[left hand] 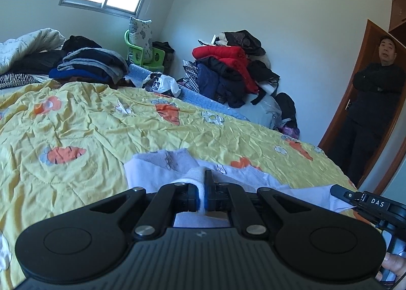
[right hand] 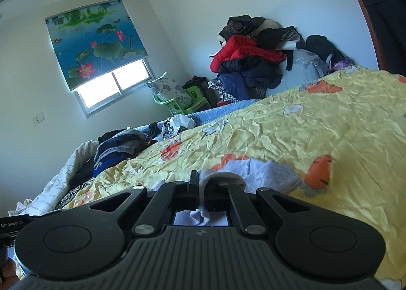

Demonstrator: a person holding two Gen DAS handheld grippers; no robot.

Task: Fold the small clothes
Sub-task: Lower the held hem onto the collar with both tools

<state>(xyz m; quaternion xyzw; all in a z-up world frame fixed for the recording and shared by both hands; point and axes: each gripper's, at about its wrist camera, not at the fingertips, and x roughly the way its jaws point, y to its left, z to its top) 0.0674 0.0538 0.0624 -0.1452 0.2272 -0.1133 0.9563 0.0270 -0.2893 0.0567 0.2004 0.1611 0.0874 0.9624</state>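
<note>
Fingers of both grippers clamped on pale lilac garment.
Left gripper (left hand: 202, 189) pinches a white fold of the garment (left hand: 162, 163); right gripper (right hand: 201, 188) pinches another edge. Beyond the fingertips the garment lies on the yellow carrot-print sheet (left hand: 101, 125); folded stack (left hand: 94, 64) further off.
</note>
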